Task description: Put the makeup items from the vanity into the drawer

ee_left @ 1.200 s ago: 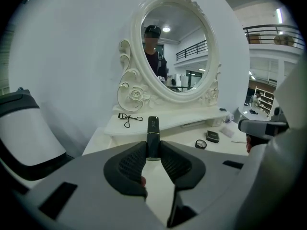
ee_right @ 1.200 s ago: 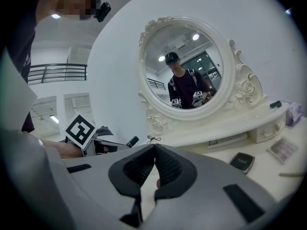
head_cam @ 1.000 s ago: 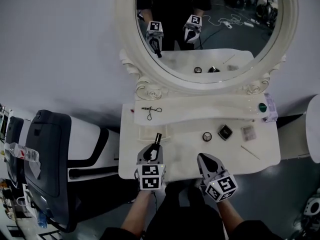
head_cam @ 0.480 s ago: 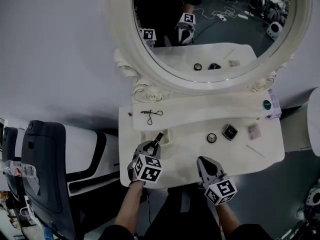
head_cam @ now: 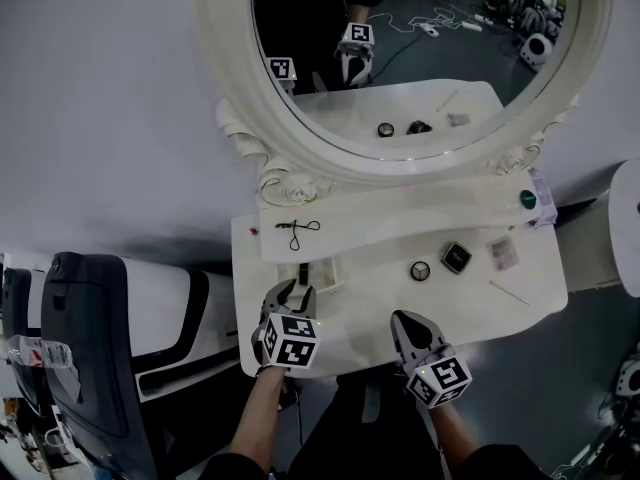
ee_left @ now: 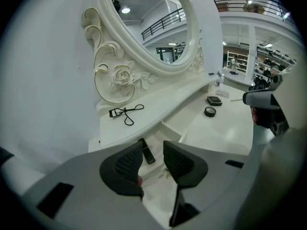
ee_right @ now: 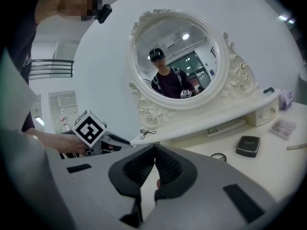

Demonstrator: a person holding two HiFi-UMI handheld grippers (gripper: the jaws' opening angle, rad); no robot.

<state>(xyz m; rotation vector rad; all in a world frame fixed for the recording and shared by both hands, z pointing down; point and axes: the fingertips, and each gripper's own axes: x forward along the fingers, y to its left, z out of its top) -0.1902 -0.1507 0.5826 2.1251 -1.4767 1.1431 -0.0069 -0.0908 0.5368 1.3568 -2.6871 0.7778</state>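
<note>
The left gripper (head_cam: 289, 296) (ee_left: 153, 148) has just been opening its jaws, which now stand spread with nothing pinched. Just past their tips a black tube (head_cam: 303, 271) (ee_left: 147, 152) lies flat in the small open drawer (head_cam: 329, 280) (ee_left: 169, 127). Its long axis runs near to far, leaning slightly left at the far end; which end is the cap I cannot tell. The right gripper (head_cam: 403, 320) (ee_right: 154, 163) hangs over the near edge with its jaws pressed together and empty.

The surface (head_cam: 370, 293) is white. Right of the drawer lie a round pot (head_cam: 420, 270) (ee_left: 209, 111), a square black compact (head_cam: 456, 257) (ee_right: 247, 145), a clear palette (head_cam: 502, 252) (ee_right: 283, 127) and, nearer, a thin stick (head_cam: 508, 291). On the raised shelf (head_cam: 400, 223) at the far side, a curler (head_cam: 300, 230) (ee_left: 123, 113) lies just behind the drawer.

An oval mirror (head_cam: 400, 58) in a white carved frame stands above the shelf against a pale wall (head_cam: 110, 98). A dark chair (head_cam: 90, 348) stands to the left on a grey floor (head_cam: 560, 368).
</note>
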